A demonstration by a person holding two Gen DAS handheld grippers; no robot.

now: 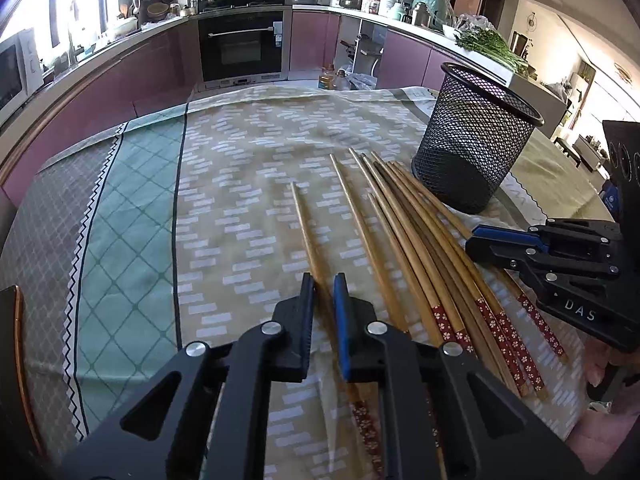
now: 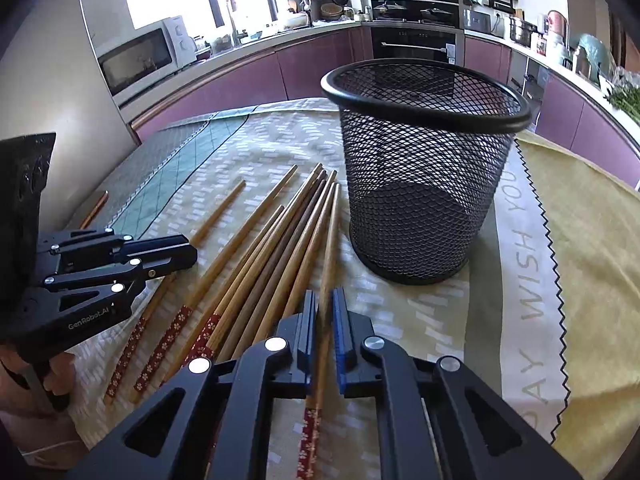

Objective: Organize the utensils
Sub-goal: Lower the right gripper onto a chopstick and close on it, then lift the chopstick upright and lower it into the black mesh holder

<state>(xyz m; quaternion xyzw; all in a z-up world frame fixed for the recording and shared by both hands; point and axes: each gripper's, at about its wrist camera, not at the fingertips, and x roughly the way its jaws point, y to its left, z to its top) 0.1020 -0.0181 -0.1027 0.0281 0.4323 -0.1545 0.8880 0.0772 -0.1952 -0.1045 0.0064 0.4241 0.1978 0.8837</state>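
Several wooden chopsticks (image 1: 404,224) with red flowered ends lie fanned on the tablecloth, also in the right wrist view (image 2: 272,248). A black mesh cup (image 1: 472,140) stands upright and empty to their right, also in the right wrist view (image 2: 424,168). My left gripper (image 1: 324,280) is shut on the leftmost single chopstick (image 1: 306,224), which lies on the cloth. My right gripper (image 2: 325,296) is shut on the rightmost chopstick (image 2: 330,240), next to the cup. Each gripper shows in the other's view: the right one (image 1: 476,240) and the left one (image 2: 188,252).
A patterned tablecloth (image 1: 248,184) covers the table, with a yellow-green cloth (image 2: 592,240) at the right. The table edge lies to the left (image 1: 16,320). Purple kitchen cabinets, an oven (image 1: 240,44) and a microwave (image 2: 140,56) stand beyond.
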